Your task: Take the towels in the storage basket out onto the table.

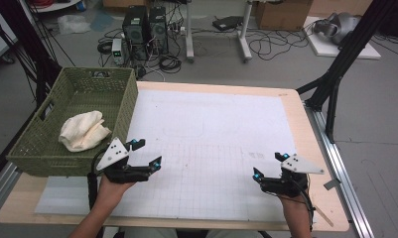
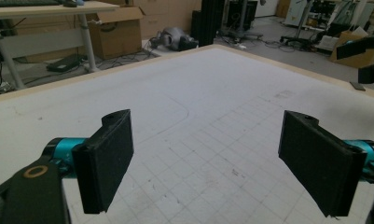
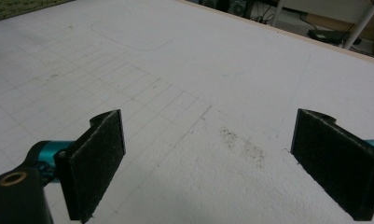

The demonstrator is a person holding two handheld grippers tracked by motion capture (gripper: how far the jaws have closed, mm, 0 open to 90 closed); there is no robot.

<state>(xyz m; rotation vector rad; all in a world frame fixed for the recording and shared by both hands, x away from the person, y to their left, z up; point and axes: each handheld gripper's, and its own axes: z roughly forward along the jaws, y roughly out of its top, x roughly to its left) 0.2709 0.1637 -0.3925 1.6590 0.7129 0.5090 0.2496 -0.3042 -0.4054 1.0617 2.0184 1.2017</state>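
Observation:
My left gripper (image 1: 148, 153) hovers over the near left part of the white gridded mat (image 1: 211, 134), just right of the green woven basket (image 1: 47, 148). Its jaws stand wide apart with nothing between them (image 2: 208, 163). A cream cloth (image 1: 83, 130) lies crumpled inside the basket. My right gripper (image 1: 269, 165) is low over the mat's near right corner, open and empty too (image 3: 208, 163). In the left gripper view, the right gripper (image 2: 366, 58) appears far off at the right edge.
The wooden table edge (image 1: 315, 148) frames the mat. Black stand legs (image 1: 335, 74) rise beyond the right side. On the floor behind are computer towers (image 1: 146, 27), cables and cardboard boxes (image 1: 281, 12). A small dark smudge (image 3: 243, 144) marks the mat.

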